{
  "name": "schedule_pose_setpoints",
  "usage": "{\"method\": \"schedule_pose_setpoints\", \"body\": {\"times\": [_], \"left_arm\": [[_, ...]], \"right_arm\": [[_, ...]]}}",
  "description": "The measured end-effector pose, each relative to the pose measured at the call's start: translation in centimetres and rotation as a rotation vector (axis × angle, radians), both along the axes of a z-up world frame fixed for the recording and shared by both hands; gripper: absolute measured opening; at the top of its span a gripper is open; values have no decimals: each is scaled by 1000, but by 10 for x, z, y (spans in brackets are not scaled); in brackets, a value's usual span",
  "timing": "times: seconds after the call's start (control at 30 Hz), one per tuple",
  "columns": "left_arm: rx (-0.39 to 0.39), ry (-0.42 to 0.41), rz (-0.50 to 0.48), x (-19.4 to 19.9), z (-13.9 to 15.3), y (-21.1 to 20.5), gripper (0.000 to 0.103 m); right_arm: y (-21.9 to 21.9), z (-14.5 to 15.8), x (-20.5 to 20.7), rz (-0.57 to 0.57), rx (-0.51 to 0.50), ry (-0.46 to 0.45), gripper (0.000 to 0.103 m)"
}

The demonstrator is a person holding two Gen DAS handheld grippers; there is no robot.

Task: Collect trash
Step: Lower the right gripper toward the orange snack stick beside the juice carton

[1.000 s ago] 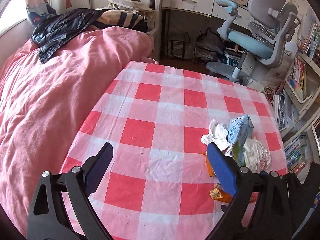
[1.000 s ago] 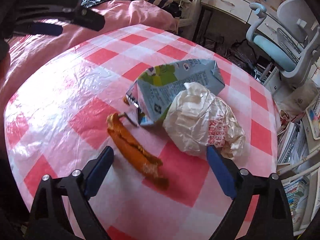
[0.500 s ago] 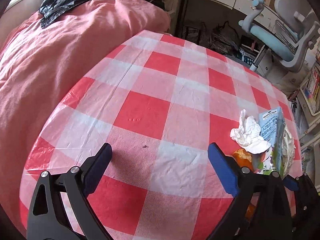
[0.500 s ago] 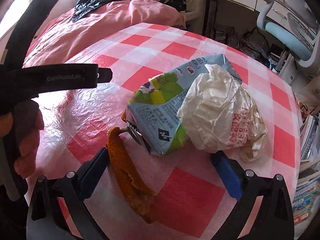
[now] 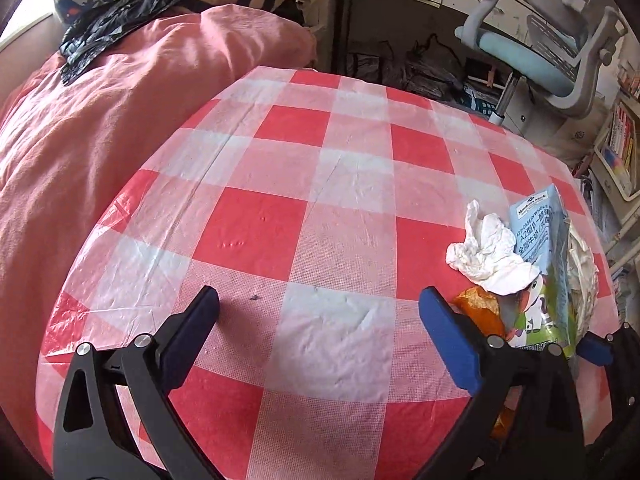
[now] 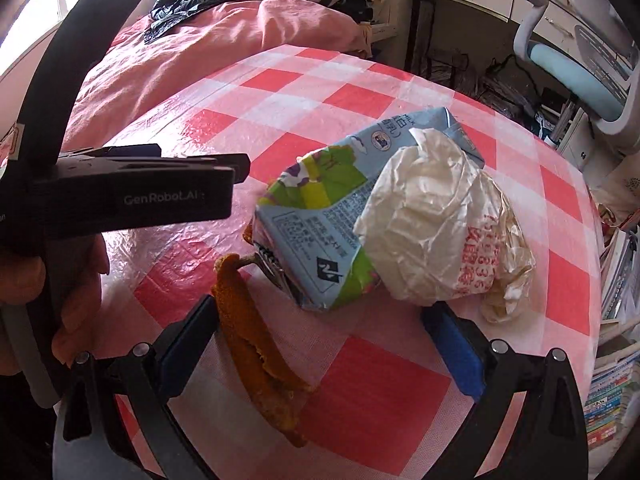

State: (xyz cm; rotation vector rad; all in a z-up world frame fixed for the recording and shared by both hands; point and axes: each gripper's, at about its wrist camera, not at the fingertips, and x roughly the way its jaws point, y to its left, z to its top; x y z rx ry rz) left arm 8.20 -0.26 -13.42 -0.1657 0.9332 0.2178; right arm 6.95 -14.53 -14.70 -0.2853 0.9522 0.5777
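Nothing collected: milk carton point(image 6: 320, 216), wrapper point(image 6: 436, 216), peel point(image 6: 256, 344), tissue point(image 5: 484, 252) remain on bench point(image 5: 320, 184); both tools gape, empty.

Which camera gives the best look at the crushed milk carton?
The right wrist view: the milk carton lies central and close, with a crumpled wrapper over part of it. The left wrist view shows it only at the far right edge, partly hidden.

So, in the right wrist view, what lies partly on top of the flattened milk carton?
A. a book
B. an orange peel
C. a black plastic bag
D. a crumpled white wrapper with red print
D: the crumpled white wrapper with red print rests over the right end of the flattened milk carton, while the orange peel lies on the tablecloth beside it.
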Motion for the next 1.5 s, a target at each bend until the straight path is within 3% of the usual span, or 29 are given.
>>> {"method": "schedule_pose_setpoints", "body": {"times": [0.3, 1.5], "left_arm": [[55, 32, -49, 5, -3, -13, 96], [63, 33, -26, 16, -3, -18, 96]], "right_arm": [[0, 0, 0, 0, 0, 0, 97], [0, -1, 2, -2, 0, 0, 97]]}}
